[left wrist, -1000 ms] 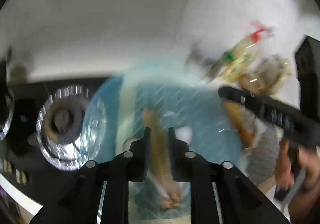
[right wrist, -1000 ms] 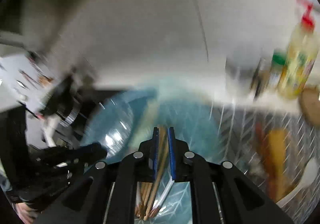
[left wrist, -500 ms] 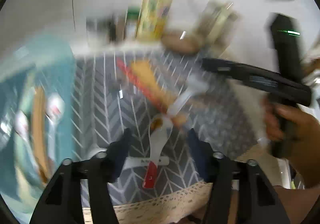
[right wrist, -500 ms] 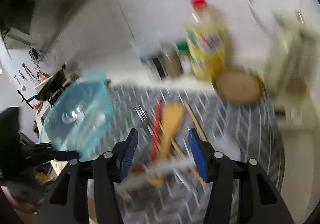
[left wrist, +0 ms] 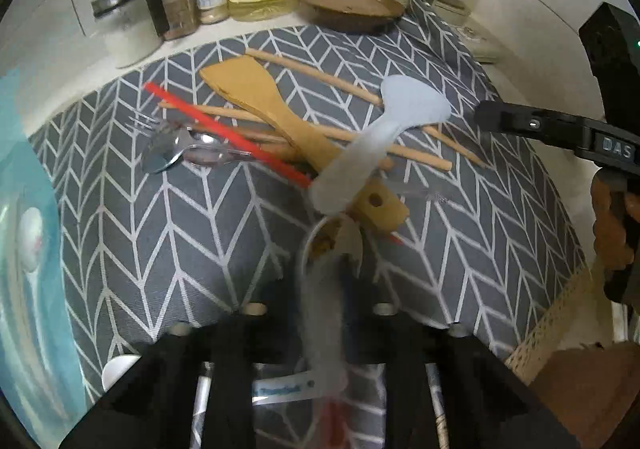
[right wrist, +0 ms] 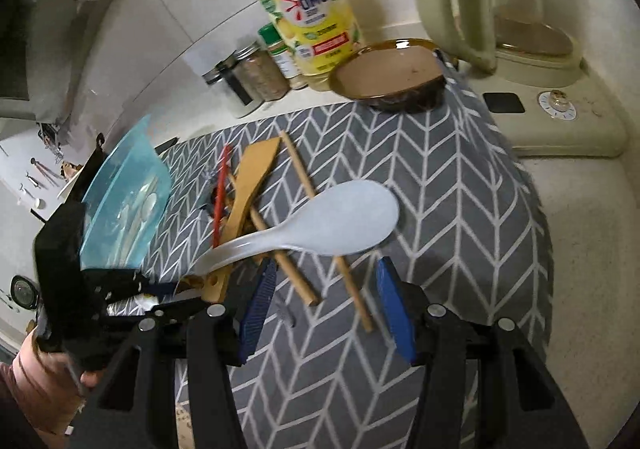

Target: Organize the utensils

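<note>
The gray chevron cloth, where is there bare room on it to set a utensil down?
The chevron cloth lies bare between the white rice paddle and the cream appliance base, and below the clear plastic spoon toward the blue tray. The middle is crowded: wooden spatula, red chopstick and bamboo chopsticks overlap.

Right gripper [right wrist: 326, 313] fingers apart above chopsticks [right wrist: 298, 281], white spoon [right wrist: 320, 223].

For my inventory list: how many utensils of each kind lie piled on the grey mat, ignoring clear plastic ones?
Flat wooden spatula: 1
White plastic rice paddle: 1
Thin red stick: 1
Pale wooden chopsticks: 2
Total: 5; anything buried underneath is unclear.
</note>
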A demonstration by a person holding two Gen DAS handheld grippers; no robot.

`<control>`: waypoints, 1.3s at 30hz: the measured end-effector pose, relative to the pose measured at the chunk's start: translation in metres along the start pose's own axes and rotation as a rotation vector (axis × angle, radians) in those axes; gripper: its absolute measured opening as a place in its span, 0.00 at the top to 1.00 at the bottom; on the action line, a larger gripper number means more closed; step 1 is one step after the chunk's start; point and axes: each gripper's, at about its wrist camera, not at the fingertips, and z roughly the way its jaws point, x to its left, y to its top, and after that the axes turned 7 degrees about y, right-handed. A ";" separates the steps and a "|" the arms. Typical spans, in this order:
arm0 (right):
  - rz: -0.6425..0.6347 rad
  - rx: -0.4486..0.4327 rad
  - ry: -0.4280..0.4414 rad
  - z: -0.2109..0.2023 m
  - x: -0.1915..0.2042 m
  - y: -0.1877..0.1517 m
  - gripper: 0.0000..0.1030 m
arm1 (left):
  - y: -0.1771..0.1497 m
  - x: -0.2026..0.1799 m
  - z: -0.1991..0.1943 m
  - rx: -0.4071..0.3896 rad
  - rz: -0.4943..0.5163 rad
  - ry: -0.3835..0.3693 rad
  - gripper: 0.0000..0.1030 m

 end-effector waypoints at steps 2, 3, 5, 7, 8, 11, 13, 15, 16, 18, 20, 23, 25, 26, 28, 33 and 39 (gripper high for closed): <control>0.018 -0.008 -0.014 0.006 -0.008 0.005 0.50 | 0.002 -0.003 -0.002 -0.003 -0.019 0.001 0.90; 0.031 -0.013 -0.012 0.008 -0.012 0.007 0.50 | 0.003 -0.001 -0.003 0.005 -0.043 -0.009 0.93; 0.059 -0.011 -0.015 0.013 -0.019 0.011 0.50 | 0.003 0.002 -0.012 0.004 -0.066 -0.019 0.93; 0.097 -0.004 -0.019 0.018 -0.027 0.014 0.50 | 0.001 0.006 -0.024 -0.011 -0.073 -0.034 0.93; 0.119 -0.004 -0.022 0.020 -0.030 0.014 0.50 | 0.001 0.007 -0.026 -0.018 -0.075 -0.037 0.93; 0.175 -0.039 0.001 0.024 -0.038 0.013 0.50 | -0.003 0.014 -0.033 -0.010 -0.101 -0.027 0.93; 0.106 -0.048 -0.034 0.035 -0.027 0.019 0.50 | -0.005 0.019 -0.037 -0.009 -0.132 -0.034 0.93; -0.039 -0.036 -0.134 0.048 -0.006 0.022 0.70 | -0.006 0.024 -0.044 -0.019 -0.160 -0.038 0.93; -0.111 -0.041 -0.190 0.053 0.003 0.021 0.72 | -0.005 0.026 -0.049 -0.030 -0.173 -0.046 0.93; -0.110 -0.041 -0.169 0.054 0.005 0.021 0.93 | -0.003 0.030 -0.059 -0.047 -0.190 -0.051 0.93; -0.057 -0.084 -0.125 0.043 0.002 0.024 0.96 | 0.000 0.034 -0.072 -0.076 -0.201 -0.053 0.93; 0.027 -0.133 -0.030 0.027 -0.003 0.030 0.98 | 0.003 0.042 -0.091 -0.115 -0.216 -0.070 0.93; 0.070 -0.168 0.036 0.015 -0.002 0.036 0.98 | 0.005 0.049 -0.104 -0.138 -0.224 -0.069 0.93; 0.080 -0.170 0.039 0.011 -0.001 0.038 0.98 | 0.005 0.052 -0.107 -0.147 -0.225 -0.067 0.93; 0.116 -0.203 0.065 -0.003 0.002 0.041 0.98 | 0.007 0.060 -0.118 -0.167 -0.238 -0.054 0.93; 0.072 -0.281 0.083 -0.037 0.032 0.057 0.98 | 0.008 0.079 -0.144 -0.222 -0.266 -0.057 0.93; -0.035 -0.351 0.129 -0.067 0.090 0.079 0.98 | 0.005 0.115 -0.188 -0.307 -0.316 -0.060 0.93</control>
